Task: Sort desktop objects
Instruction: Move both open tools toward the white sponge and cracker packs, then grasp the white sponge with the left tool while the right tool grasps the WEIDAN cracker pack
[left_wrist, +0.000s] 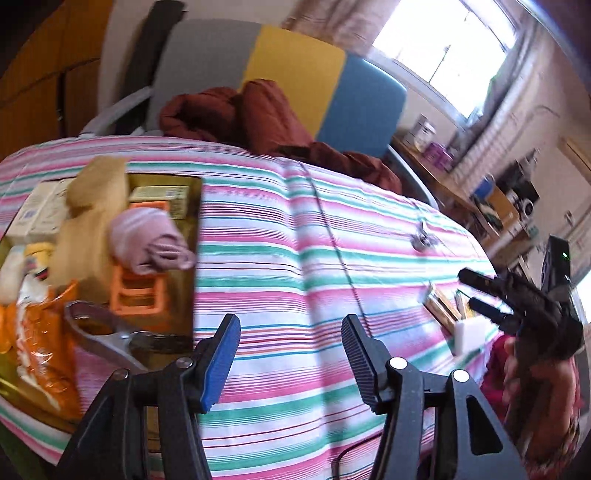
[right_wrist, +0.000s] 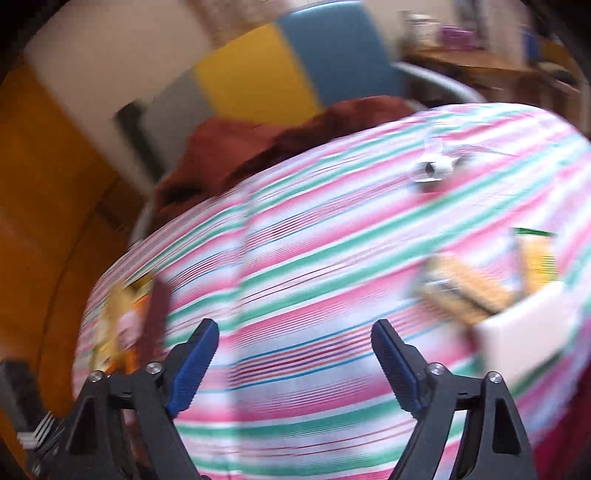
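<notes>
The things left to sort lie in two spots on the striped cloth (left_wrist: 295, 229). A small pile of packets (left_wrist: 445, 306) leans on a white block (left_wrist: 471, 334) near the cloth's right edge; their long sides run from the near right toward the far left in the left wrist view. A small metal clip (left_wrist: 421, 240) lies alone further back, well apart from the pile. At the cloth's left side sits the tray (left_wrist: 197, 221), already crowded with boxes, a brown bag (left_wrist: 92, 221), a rolled pink sock (left_wrist: 147, 236) and an orange rack (left_wrist: 138, 295).

The pile lies to the right of both grippers. The right gripper (right_wrist: 295, 354) is nearer: in its own view (badly blurred) the packets (right_wrist: 465, 291) and block (right_wrist: 517, 332) sit just beside its right finger. Its jaws stand wide apart with only cloth between them. The left gripper (left_wrist: 291, 354) hangs over bare cloth between tray and pile, jaws apart and empty. A reach for the pile looks a job for the right hand, swinging rightward.
</notes>
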